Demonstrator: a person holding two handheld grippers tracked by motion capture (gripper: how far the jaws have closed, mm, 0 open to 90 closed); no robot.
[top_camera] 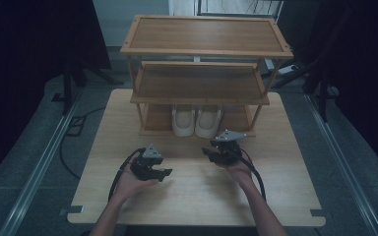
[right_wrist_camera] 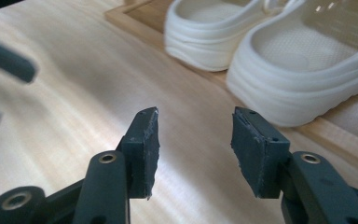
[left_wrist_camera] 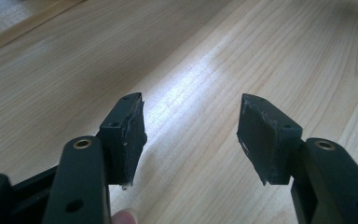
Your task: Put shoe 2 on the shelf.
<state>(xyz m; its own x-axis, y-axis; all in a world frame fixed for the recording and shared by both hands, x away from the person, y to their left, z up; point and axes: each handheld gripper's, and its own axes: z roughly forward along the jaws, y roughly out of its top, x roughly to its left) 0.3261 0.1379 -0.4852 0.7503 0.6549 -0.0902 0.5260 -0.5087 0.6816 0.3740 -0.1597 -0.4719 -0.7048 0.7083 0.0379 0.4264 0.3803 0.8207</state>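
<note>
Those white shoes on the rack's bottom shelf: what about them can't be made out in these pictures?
- High view: the white clogs' fronts lie under the middle shelf.
- Right gripper view: the right clog is cut by the frame edge, its strap blurred.
- Soles: hidden, resting on the bottom shelf.

A light wooden counter (top_camera: 128, 128) stands on grey floor (top_camera: 24, 147) in a dim room, a three-tier wooden rack (top_camera: 206, 51) at 12 o'clock, black drapes (top_camera: 29, 39) at 10 and 2 o'clock.

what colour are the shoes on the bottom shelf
Cream white, both shoes; clearest in the right gripper view.
</note>
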